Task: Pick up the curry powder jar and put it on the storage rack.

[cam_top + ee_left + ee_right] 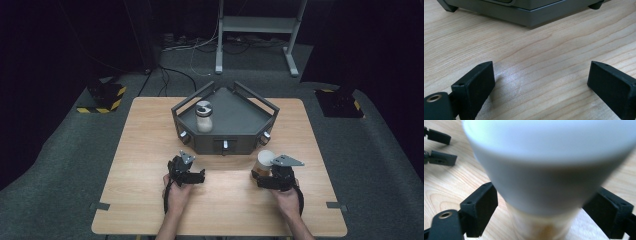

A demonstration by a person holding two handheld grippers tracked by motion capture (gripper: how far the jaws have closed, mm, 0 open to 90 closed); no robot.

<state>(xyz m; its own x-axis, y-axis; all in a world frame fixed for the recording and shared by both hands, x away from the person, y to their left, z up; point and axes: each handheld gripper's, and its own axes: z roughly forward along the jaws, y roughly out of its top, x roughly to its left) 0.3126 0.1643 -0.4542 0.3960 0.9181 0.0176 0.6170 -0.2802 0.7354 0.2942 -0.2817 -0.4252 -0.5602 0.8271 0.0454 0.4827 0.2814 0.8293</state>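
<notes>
A white-capped jar (544, 170) was clasped between the jaws of the right gripper (270, 176), upright on the wooden table (150, 150); no label was legible. The left gripper (541, 82) was spread apart over bare wood, the grey tray (240, 120) beyond.

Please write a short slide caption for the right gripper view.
Right gripper closing around a white-lidded jar on the wooden table.

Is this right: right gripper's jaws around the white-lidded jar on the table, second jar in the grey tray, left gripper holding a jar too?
Not quite. The left gripper holds nothing: the left gripper view shows its jaws apart over bare table. The rest stands.
</notes>
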